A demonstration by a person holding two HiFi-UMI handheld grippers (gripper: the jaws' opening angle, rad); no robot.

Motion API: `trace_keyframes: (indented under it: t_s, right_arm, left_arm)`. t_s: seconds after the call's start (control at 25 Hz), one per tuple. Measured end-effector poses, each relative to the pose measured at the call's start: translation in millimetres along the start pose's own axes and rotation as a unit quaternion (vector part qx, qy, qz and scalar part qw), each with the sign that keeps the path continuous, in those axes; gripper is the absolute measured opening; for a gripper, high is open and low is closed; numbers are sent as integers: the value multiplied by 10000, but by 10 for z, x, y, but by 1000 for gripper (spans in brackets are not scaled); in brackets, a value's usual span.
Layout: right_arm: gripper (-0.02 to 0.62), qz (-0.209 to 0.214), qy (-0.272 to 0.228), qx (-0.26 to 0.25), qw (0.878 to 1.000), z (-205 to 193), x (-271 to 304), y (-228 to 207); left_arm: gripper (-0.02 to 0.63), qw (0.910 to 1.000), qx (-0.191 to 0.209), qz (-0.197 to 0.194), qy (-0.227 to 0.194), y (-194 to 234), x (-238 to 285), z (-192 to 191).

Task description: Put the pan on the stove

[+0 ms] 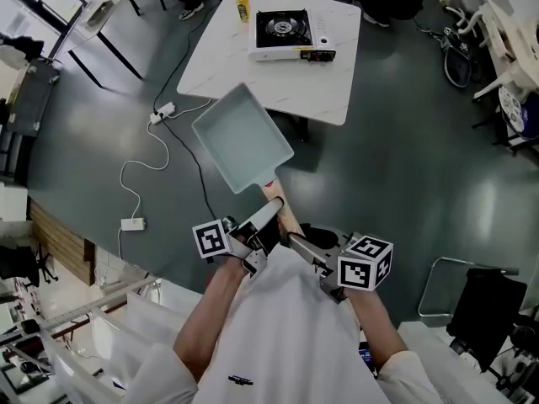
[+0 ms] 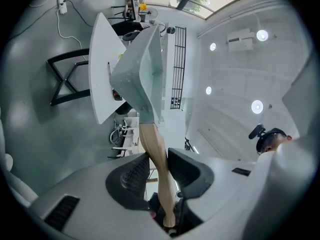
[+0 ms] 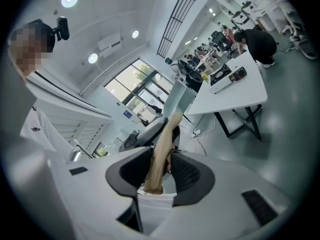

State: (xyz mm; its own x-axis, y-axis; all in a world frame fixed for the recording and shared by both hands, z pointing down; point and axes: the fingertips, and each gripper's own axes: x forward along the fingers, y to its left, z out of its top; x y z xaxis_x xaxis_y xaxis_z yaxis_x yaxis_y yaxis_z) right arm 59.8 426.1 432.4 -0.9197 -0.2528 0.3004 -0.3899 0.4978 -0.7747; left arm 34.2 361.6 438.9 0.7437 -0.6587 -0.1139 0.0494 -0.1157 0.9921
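Observation:
A square grey pan (image 1: 242, 137) with a wooden handle (image 1: 274, 194) hangs in the air above the floor, short of the table. My left gripper (image 1: 268, 217) and right gripper (image 1: 295, 241) both clamp the handle from below, close to my body. In the left gripper view the handle (image 2: 157, 149) runs up between the jaws to the pan (image 2: 142, 74). The right gripper view has the handle (image 3: 162, 151) pinched between the pads, with the pan (image 3: 177, 101) beyond. A portable gas stove (image 1: 286, 32) sits on the white table (image 1: 337, 82) ahead.
A yellow bottle (image 1: 242, 7) stands on the table left of the stove. A white cable and power strip (image 1: 160, 114) trail over the dark floor at the left. People sit behind the table, and a chair frame (image 1: 455, 289) stands at the right.

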Motion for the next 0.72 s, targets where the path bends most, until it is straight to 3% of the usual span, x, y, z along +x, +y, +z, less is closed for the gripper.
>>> trace_keyframes:
  t_s: [0.2,0.4,0.72]
  right_arm:
    - [129,13,39,66,10000,164,61,-191]
    - [129,47,-40,261,9996,508,282,-528]
    - [130,-140,-201,322,9992,1585,854,-1149]
  left_arm:
    - [120,9999,-72,108,-24,121,160,163]
    - [121,9998,-118,171,29,319,448,571]
    - [120,9993,-177,71,317,526,1201,1710]
